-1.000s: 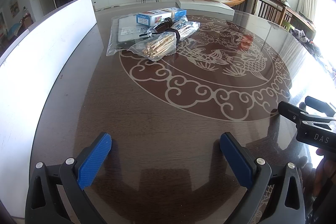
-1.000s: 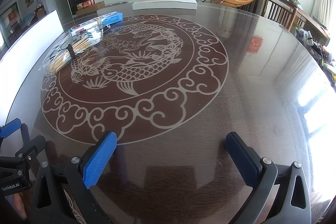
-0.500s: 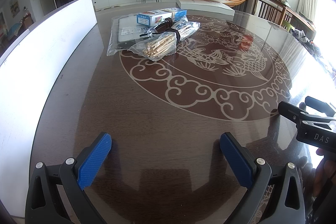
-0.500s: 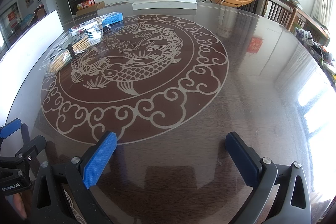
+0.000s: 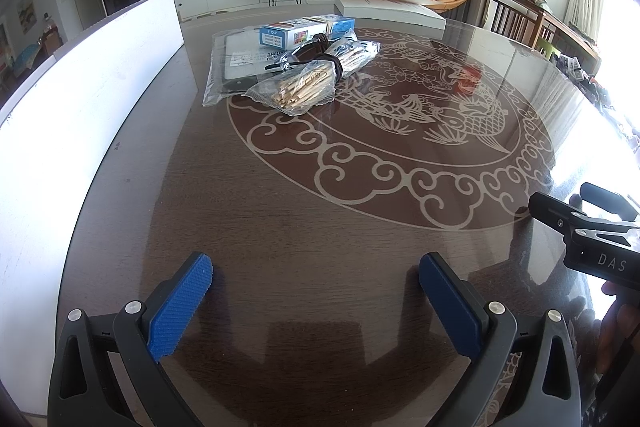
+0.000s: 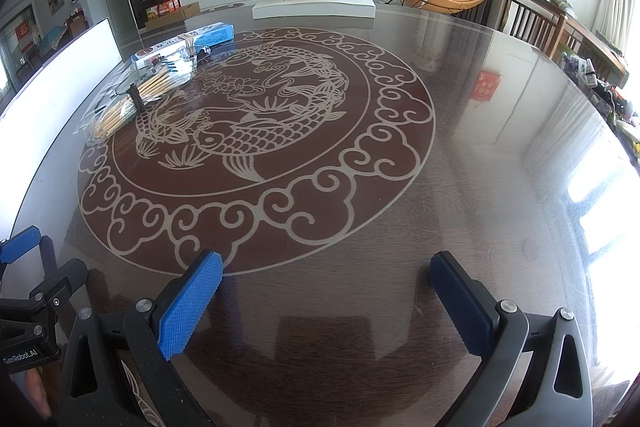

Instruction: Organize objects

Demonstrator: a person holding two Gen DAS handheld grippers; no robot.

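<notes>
Left tool (image 5: 316, 281) agape; chopstick bundle (image 5: 308, 83) well ahead.

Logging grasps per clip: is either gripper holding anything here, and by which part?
Nothing is held. The left gripper and right gripper are both open over bare table.

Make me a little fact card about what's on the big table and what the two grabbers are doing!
table: dark round wooden table with a pale fish-and-cloud pattern
bundle: clear plastic bag of wooden sticks, tied with a dark band
box: blue and white cardboard box, behind the bundle
flat pack: clear plastic sleeve holding a dark flat item, under the bundle's far end
left gripper: open, empty
right gripper: open, empty
far edge: large white flat box
</notes>
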